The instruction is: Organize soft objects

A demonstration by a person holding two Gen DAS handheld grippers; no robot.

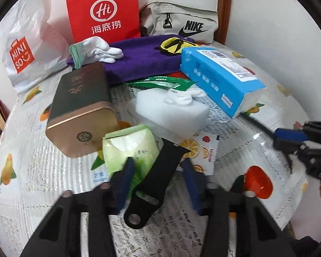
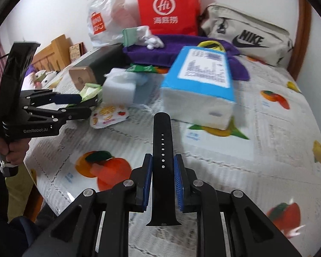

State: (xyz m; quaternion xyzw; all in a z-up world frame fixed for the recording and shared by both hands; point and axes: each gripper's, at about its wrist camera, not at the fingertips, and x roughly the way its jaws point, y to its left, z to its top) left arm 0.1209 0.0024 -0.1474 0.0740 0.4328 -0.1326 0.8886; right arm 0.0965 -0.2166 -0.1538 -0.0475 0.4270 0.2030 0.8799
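Black silicone watch strap half [image 2: 162, 162] sits clamped between my right gripper's [image 2: 163, 178] blue pads, pointing at the blue tissue pack [image 2: 200, 85]. My left gripper [image 1: 158, 178] has its jaws spread around the buckle strap half [image 1: 158, 175], lying beside the green wipes packet [image 1: 130, 150] on the fruit-print tablecloth [image 2: 256, 154].

Home bedroom — wooden headboard [image 2: 55, 49] with plush toys [image 2: 42, 77], shopping bags [image 1: 104, 10] against wall at fruit-print table cover's [image 2: 267, 150] far edge.

Tissue pack [image 2: 200, 85] label blurred (perhaps a barcode), unreadable.
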